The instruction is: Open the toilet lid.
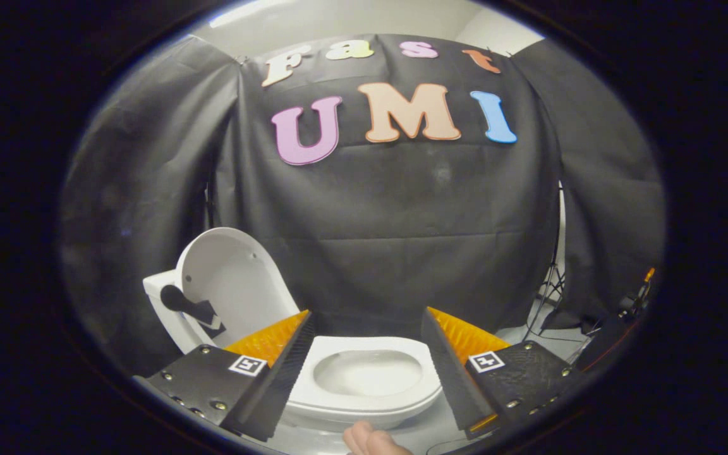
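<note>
A white toilet point(364, 404) stands just ahead of me, its seat and bowl showing between my two fingers. Its white lid point(231, 284) is raised, standing upright and leaning back against the cistern behind the left finger. My gripper point(367, 354) is open, its fingers wide apart with nothing between them, and it touches neither the lid nor the seat. A black handle-like part point(190, 306) sticks out from the lid's near edge.
Black cloth forms the booth's wall behind the toilet. A tripod stand point(550, 291) and dark gear with cables point(617, 322) sit on the floor beyond the right finger. Part of a person's hand point(370, 440) shows below the bowl, between the fingers.
</note>
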